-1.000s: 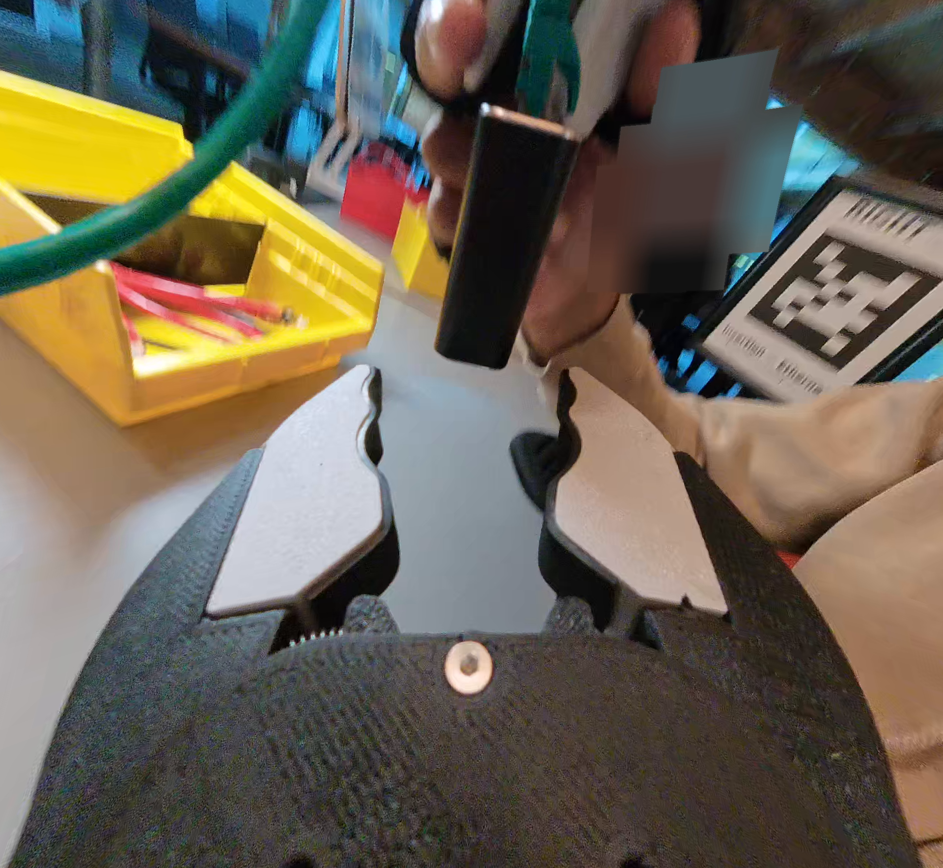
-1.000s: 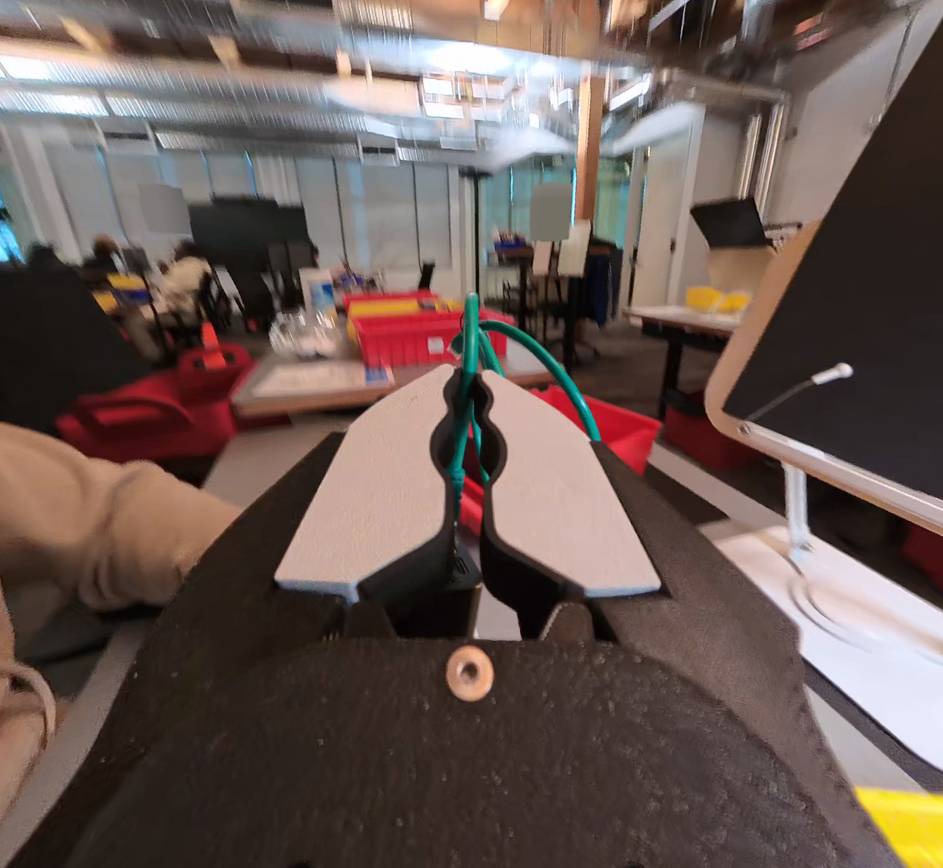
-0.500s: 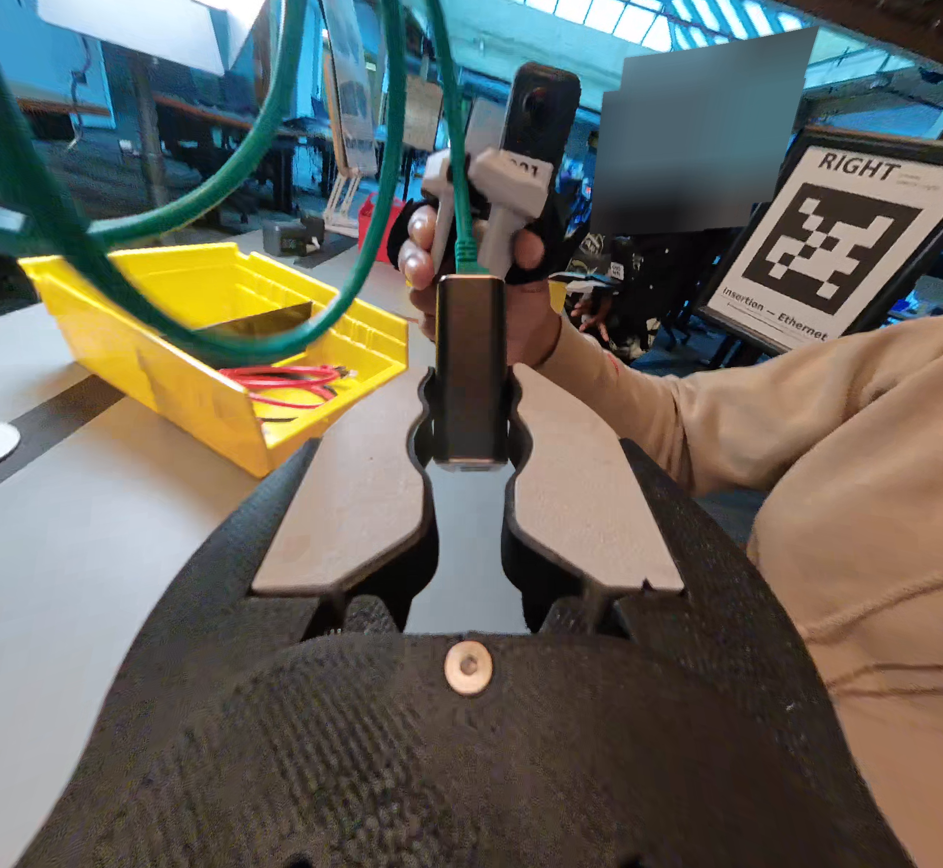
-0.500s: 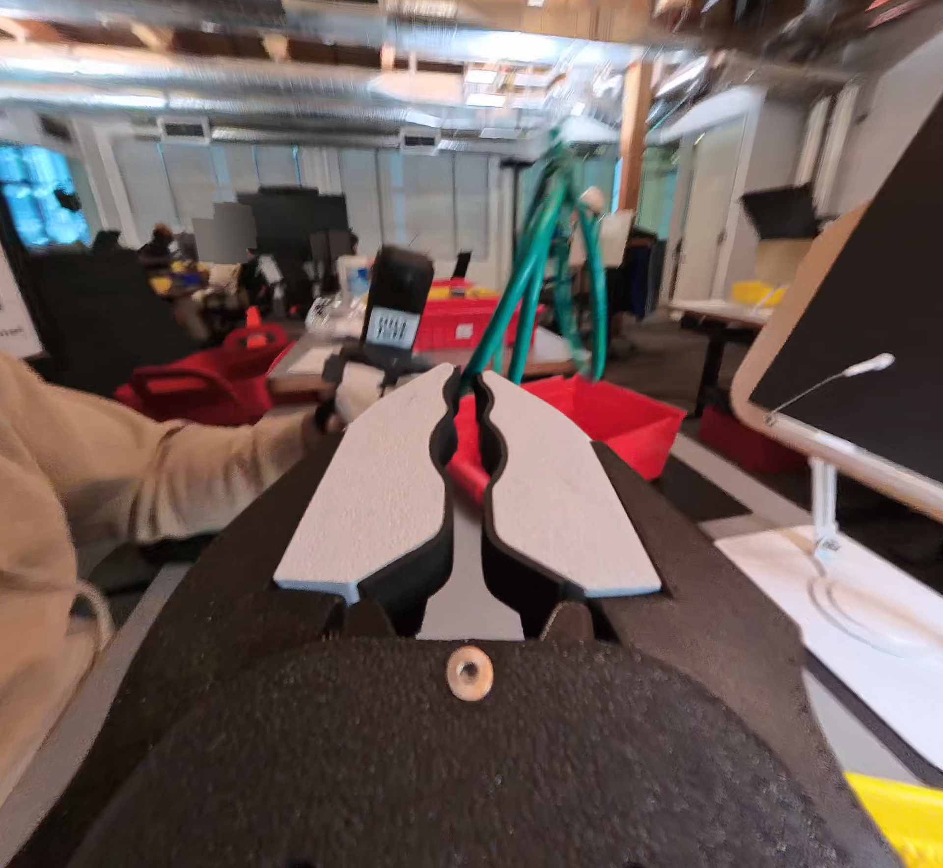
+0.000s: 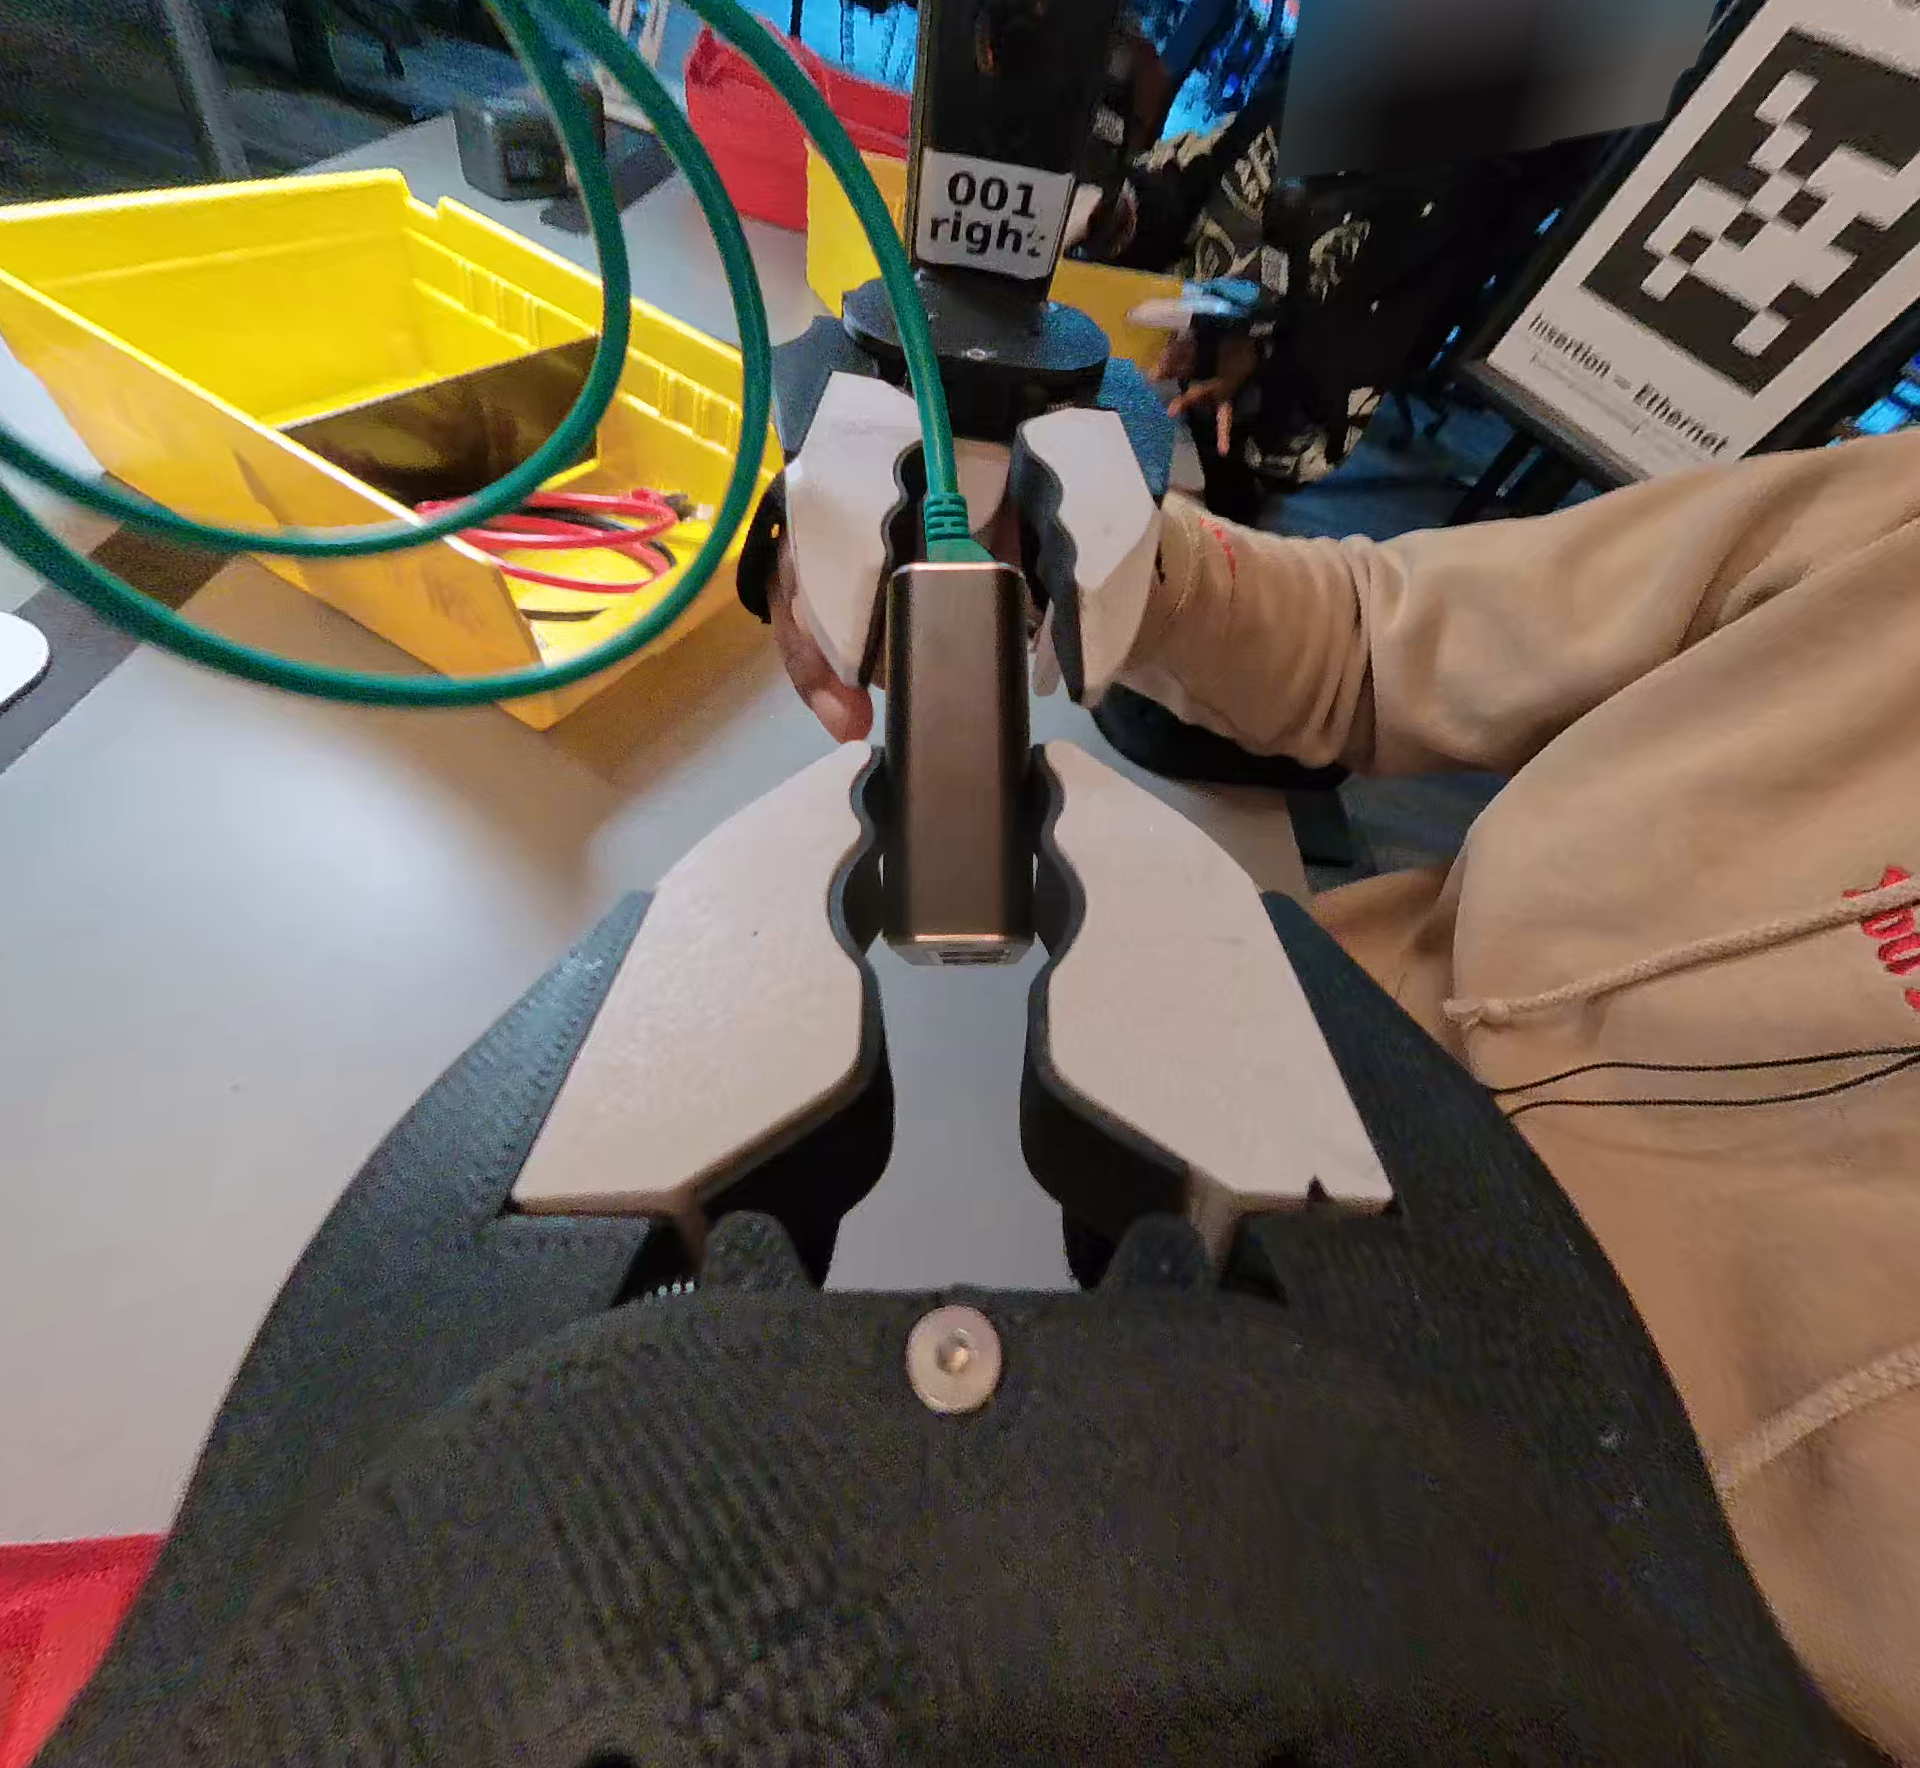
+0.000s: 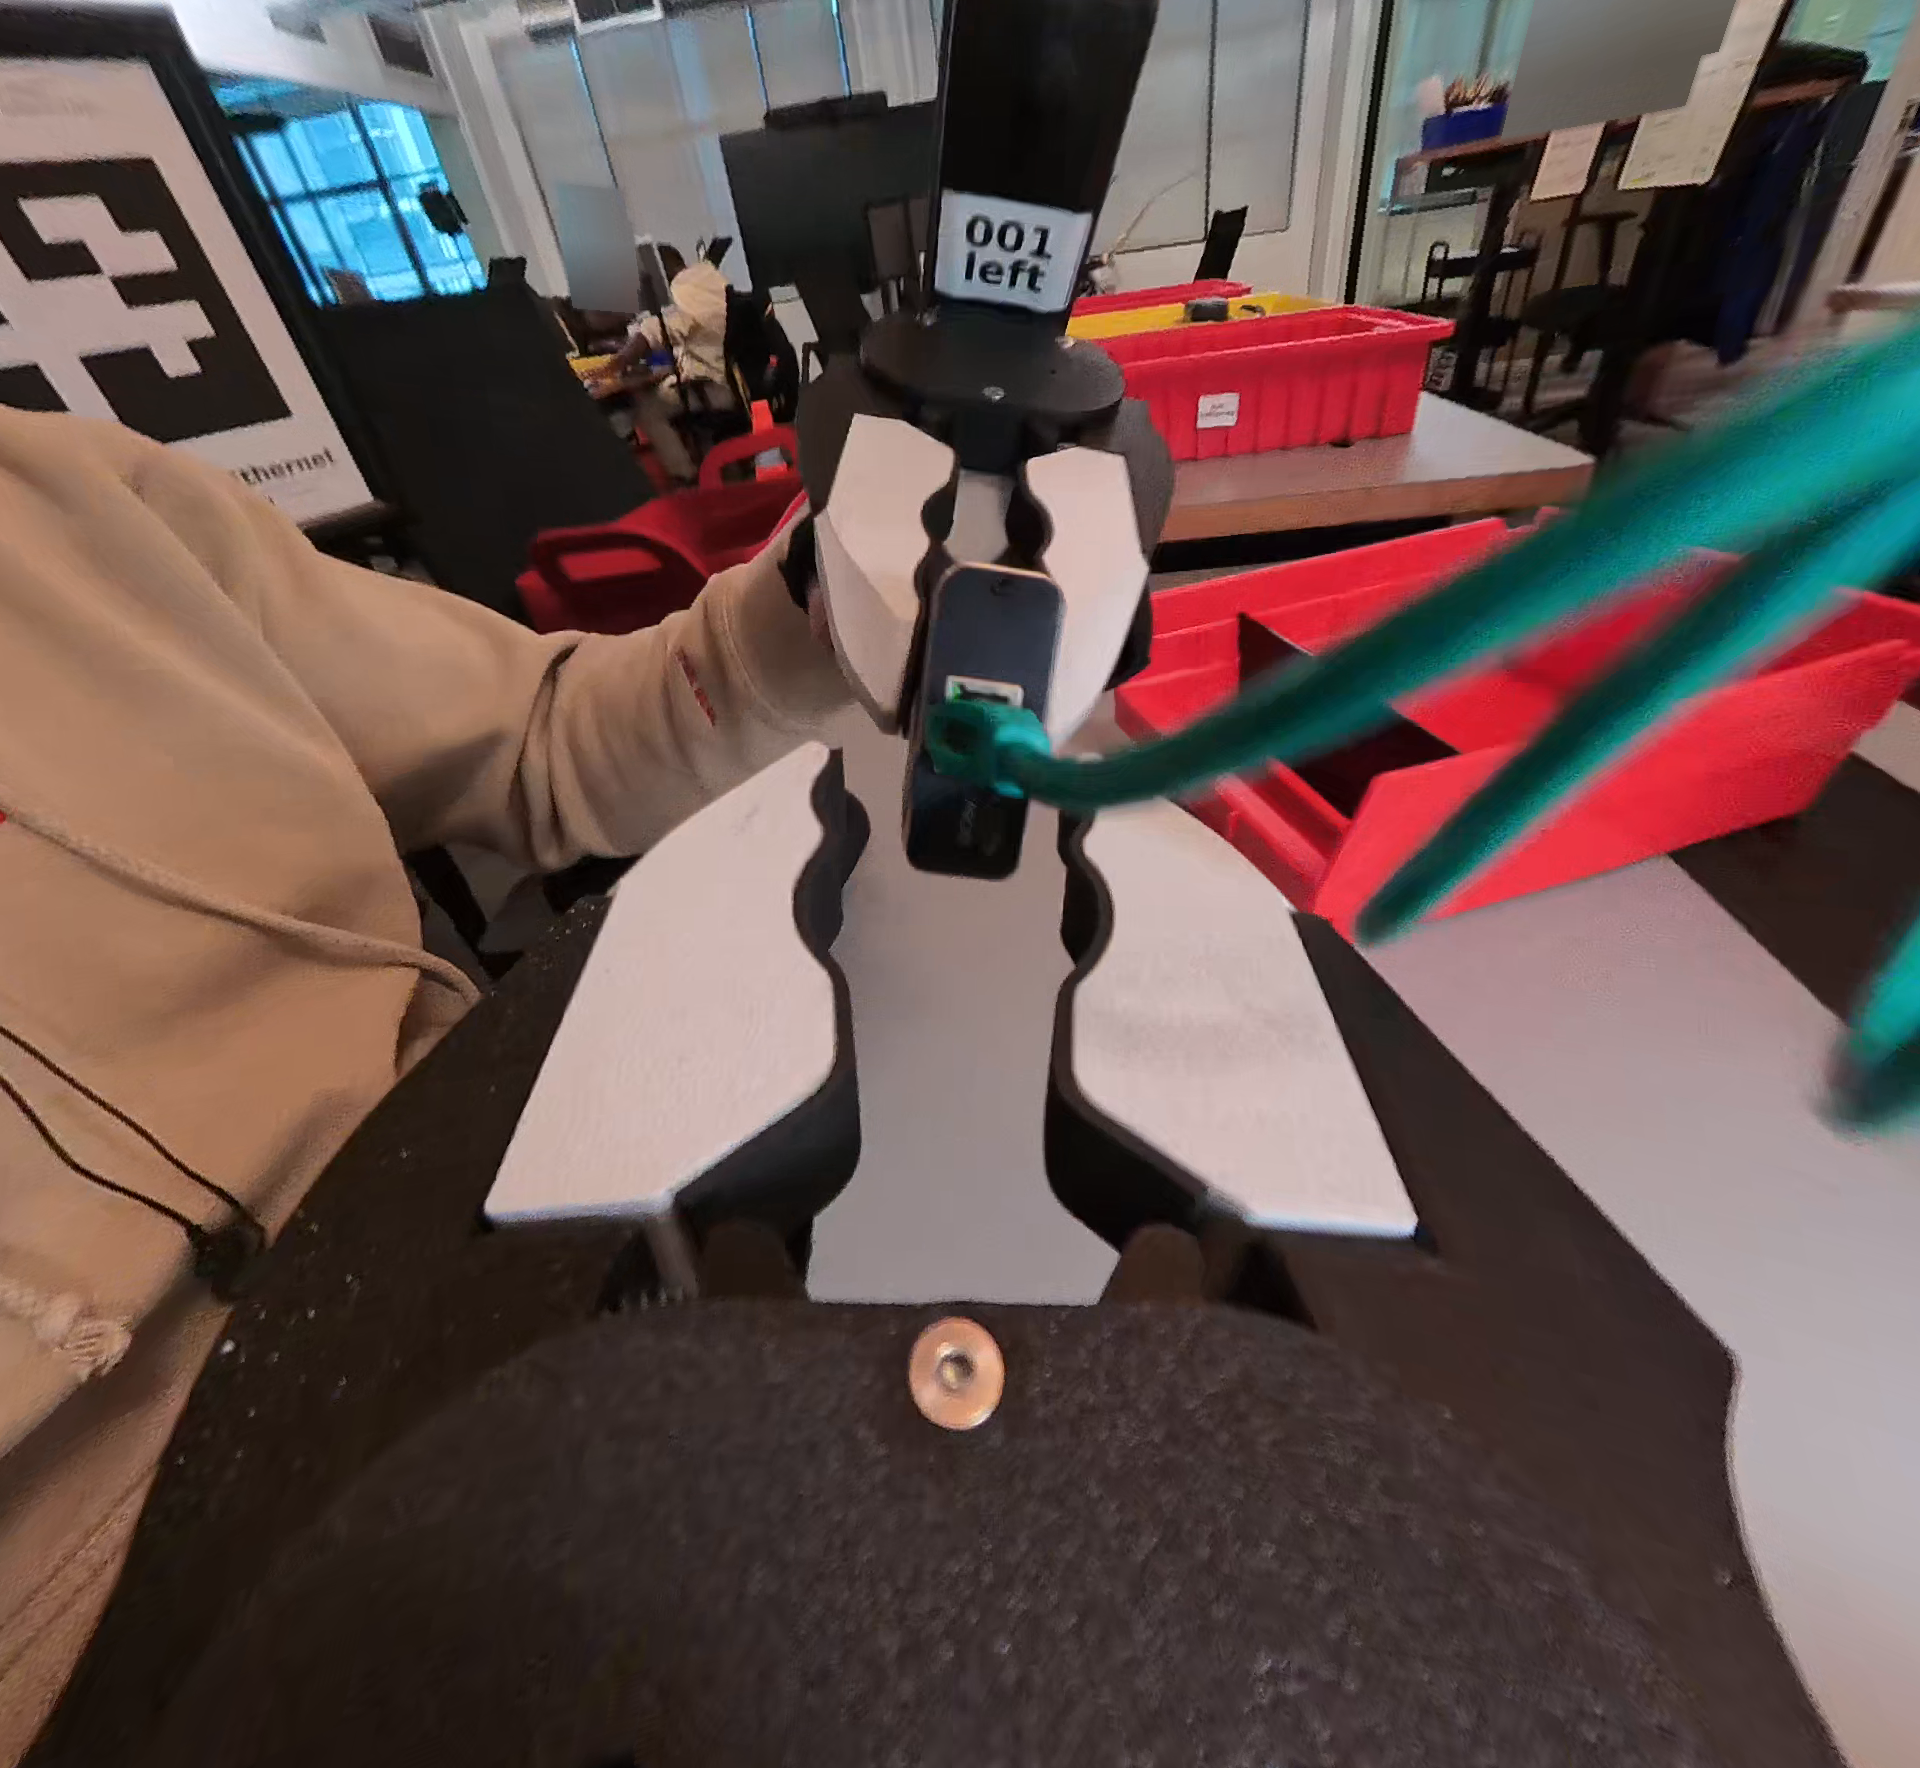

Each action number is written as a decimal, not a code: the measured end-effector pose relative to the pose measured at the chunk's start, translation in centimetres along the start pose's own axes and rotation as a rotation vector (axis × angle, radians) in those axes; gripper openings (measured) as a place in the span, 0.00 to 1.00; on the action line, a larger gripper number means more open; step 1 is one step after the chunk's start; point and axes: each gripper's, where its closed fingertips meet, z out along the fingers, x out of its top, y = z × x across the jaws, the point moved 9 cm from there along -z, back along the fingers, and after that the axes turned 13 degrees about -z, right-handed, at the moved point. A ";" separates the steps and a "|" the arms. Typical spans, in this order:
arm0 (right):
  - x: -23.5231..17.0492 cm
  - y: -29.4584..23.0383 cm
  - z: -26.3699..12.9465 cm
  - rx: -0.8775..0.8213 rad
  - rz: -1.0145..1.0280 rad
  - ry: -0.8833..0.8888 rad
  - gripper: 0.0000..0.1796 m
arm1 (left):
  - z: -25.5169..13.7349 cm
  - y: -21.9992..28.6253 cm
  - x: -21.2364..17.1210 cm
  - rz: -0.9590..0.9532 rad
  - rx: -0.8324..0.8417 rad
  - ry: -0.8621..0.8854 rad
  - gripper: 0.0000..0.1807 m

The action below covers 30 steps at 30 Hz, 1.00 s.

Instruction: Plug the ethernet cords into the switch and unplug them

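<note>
left wrist view: half a second back the right gripper was still pinching the green cord at the switch; now its fingers stand apart around the plug, which sits in the switch's far end — plugging looks done. the left gripper is clamped on the switch above the counter, yellow bin behind.

right wrist view: the right gripper's own fingers are spread wide and hold nothing — the switch hangs just ahead between the tips, cord trailing right past a red bin. unplugging is probably next.
</note>
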 end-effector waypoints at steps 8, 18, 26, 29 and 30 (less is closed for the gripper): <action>0.8 -0.6 0.2 -0.070 -0.079 0.106 0.13 | 0.3 1.1 0.5 0.078 -0.038 0.126 0.14; 2.5 -1.8 -0.2 -0.112 -0.157 0.281 0.13 | 1.2 2.9 0.7 0.224 -0.098 0.295 0.15; 3.5 -1.3 -1.7 -0.118 -0.114 0.244 0.10 | 0.3 2.6 1.1 0.121 -0.086 0.246 0.14; 3.5 -1.3 -1.8 -0.126 -0.124 0.213 0.10 | 0.3 2.4 1.1 0.098 -0.086 0.251 0.14; 3.6 -1.3 -1.8 -0.125 -0.122 0.211 0.09 | 0.4 2.5 1.1 0.089 -0.090 0.252 0.14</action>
